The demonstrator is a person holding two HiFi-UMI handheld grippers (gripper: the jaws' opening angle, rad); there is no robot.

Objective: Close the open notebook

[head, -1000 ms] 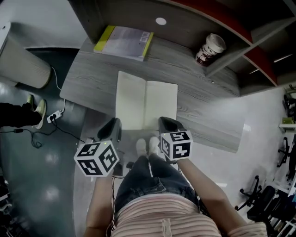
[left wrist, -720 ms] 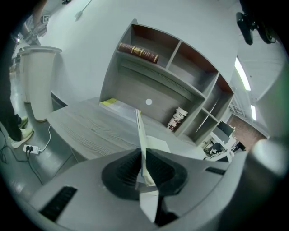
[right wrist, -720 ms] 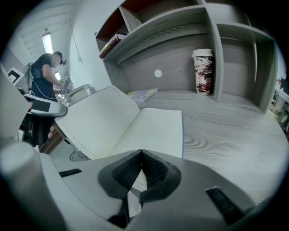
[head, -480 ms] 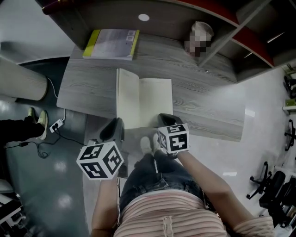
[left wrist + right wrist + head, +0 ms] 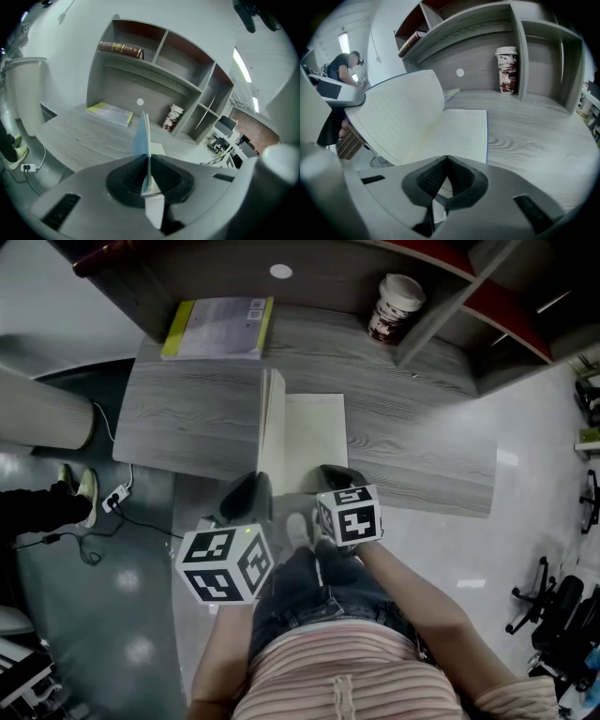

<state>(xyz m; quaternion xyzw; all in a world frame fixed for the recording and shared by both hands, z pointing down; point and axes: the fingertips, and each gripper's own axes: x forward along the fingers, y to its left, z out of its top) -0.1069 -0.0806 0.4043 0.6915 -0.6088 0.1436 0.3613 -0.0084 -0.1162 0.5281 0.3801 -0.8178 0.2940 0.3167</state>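
The jaws of your left gripper [image 5: 149, 159] grip the raised left half of the notebook [image 5: 315, 442], and your right gripper [image 5: 446, 158] has its jaws closed together.

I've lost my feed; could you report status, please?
Left hand-held gripper clamps notebook, left half upright. Right hand-held gripper shut at near edge. Right page bare.

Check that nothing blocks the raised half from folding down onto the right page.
No loose thing lies on the right page. Only the right gripper sits over its near edge; the cup and yellow book stand clear.
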